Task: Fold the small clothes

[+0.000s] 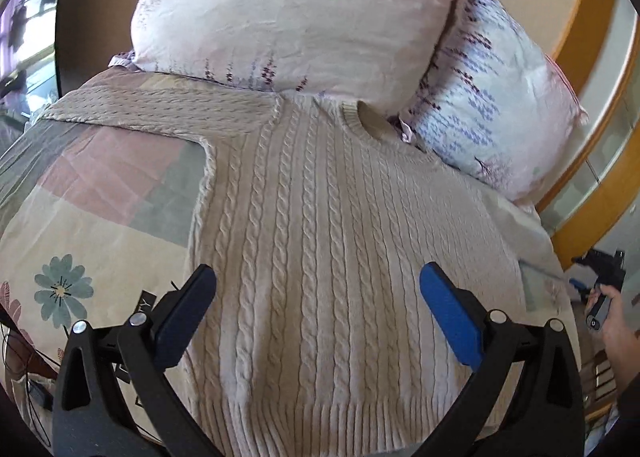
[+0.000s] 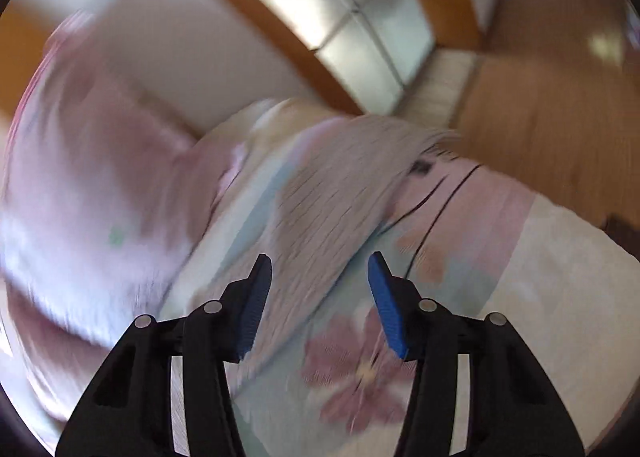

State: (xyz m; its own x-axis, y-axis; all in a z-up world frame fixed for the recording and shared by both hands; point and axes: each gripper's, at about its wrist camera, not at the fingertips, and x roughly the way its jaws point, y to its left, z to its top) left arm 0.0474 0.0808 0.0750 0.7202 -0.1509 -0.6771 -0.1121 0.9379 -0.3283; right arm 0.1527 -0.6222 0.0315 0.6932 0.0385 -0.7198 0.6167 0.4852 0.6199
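Note:
A beige cable-knit sweater (image 1: 320,225) lies flat on the bed, front up, collar toward the pillows, one sleeve stretched out to the left (image 1: 160,109). My left gripper (image 1: 318,277) is open and empty, hovering over the sweater's lower body near the ribbed hem. The right wrist view is motion-blurred; it shows the sweater's other sleeve (image 2: 340,193) lying on the sheet. My right gripper (image 2: 320,269) is open and empty above that sleeve. The right gripper also shows in the left wrist view (image 1: 600,277), held in a hand at the bed's right edge.
Two floral pillows (image 1: 288,17) (image 1: 492,105) lean at the head of the bed, touching the collar. The patchwork floral bedsheet (image 1: 80,241) spreads to the left. A wooden bed frame (image 1: 592,193) and a wooden floor (image 2: 540,105) lie to the right. Thin black cables (image 2: 440,197) cross the sheet.

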